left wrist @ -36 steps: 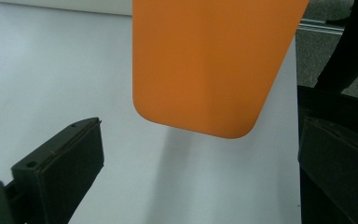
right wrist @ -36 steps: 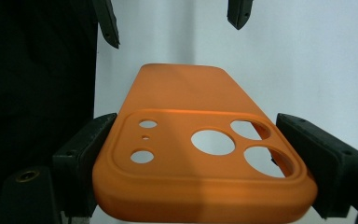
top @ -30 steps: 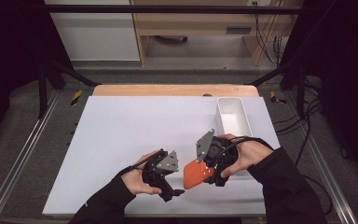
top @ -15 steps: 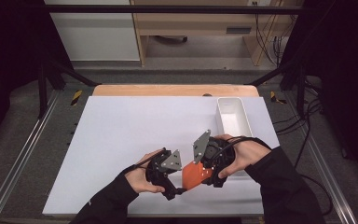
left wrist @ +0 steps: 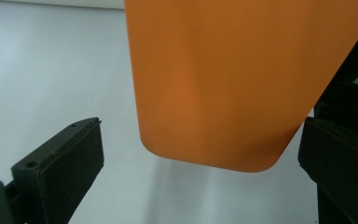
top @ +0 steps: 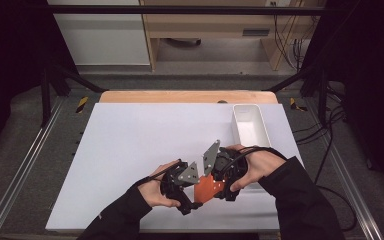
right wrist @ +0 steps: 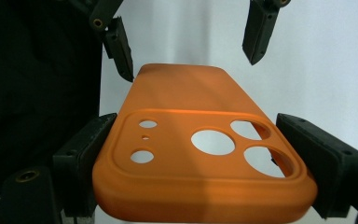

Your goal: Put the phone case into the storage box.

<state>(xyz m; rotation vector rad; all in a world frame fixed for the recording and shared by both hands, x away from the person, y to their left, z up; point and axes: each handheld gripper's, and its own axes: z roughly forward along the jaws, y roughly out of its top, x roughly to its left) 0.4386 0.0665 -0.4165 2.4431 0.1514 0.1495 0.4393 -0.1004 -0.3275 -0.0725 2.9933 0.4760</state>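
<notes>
We found the orange phone case (right wrist: 200, 154) clamped at its camera-cutout end between the jaws of the right gripper (right wrist: 205, 168) — pads pressed on both long edges, case lifted just above the white tabletop (top: 130, 145) near its front edge, right of the middle. The left gripper (left wrist: 200, 158) faced it, jaws wide, the case's plain end reaching between them without touching either pad. A white tray (top: 250, 127) sat by the right edge — well behind the hands.

One orange phone case (right wrist: 200, 154), one white tray (top: 250, 125), two grippers
</notes>
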